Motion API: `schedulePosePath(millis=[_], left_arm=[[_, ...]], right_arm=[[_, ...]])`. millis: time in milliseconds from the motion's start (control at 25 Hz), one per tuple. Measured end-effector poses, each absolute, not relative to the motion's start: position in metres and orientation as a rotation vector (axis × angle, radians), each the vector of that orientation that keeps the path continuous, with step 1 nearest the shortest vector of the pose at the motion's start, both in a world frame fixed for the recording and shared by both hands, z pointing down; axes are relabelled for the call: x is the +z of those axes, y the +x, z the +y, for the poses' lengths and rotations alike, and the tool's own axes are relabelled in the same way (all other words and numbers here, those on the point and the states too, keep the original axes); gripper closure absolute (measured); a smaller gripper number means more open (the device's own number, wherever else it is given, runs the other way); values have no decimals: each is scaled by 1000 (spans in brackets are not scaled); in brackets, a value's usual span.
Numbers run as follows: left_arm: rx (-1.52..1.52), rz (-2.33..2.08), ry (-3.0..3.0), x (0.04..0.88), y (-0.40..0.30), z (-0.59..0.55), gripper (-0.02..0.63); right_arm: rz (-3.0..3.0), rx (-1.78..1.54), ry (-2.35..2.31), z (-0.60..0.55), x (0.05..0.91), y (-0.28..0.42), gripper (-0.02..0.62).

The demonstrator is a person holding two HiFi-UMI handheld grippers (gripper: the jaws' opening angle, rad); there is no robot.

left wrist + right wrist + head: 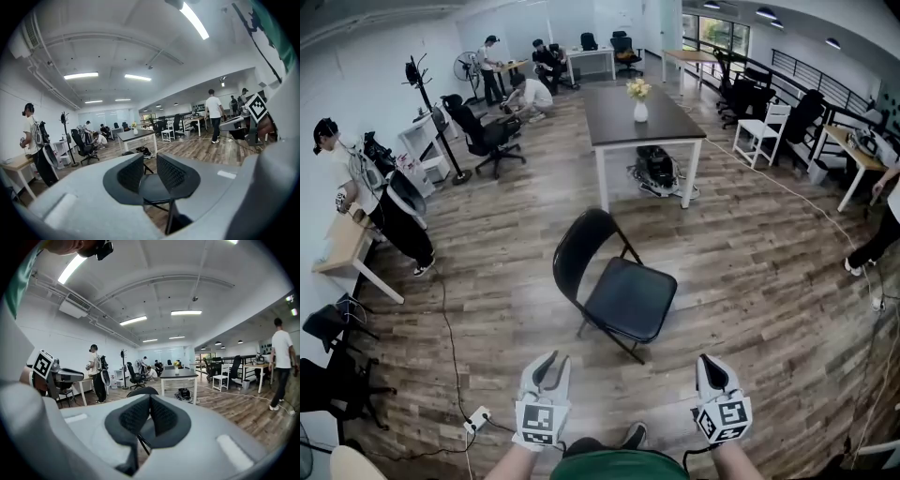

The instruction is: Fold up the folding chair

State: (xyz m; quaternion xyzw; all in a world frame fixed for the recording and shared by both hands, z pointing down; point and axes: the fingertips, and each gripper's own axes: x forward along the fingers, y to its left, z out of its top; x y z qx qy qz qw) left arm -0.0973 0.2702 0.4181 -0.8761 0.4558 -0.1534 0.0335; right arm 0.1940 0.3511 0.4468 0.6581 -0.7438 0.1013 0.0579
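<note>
A black folding chair [619, 286] stands unfolded on the wood floor, its seat toward me and its rounded back at the far left. Both grippers are low in the head view, short of the chair and apart from it. My left gripper [546, 367] is nearly closed, with only air in the thin gap. My right gripper [712, 369] is shut and empty too. In the left gripper view the chair seat [151, 186] shows past the left gripper [150, 161]. In the right gripper view the chair back [143, 391] rises just above the right gripper [150, 403].
Behind the chair stands a dark table [619, 122] bearing a flower vase [639, 101], with a bag [656, 171] under it. An office chair [483, 136] and a coat stand [427, 94] are at the back left. A power strip [476, 419] and its cable lie near my left foot. Several people work around the room.
</note>
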Motion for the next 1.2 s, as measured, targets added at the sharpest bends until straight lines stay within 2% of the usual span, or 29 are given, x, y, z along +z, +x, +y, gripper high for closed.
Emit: schedulePosePath(millis=[480, 1200], left_arm=[[-496, 1373, -2672, 423, -85, 178, 511], [-543, 1123, -2853, 478, -113, -97, 515]], right_arm=[[-2254, 372, 1965, 268, 467, 202, 592], [-1906, 502, 2205, 102, 495, 202, 592]])
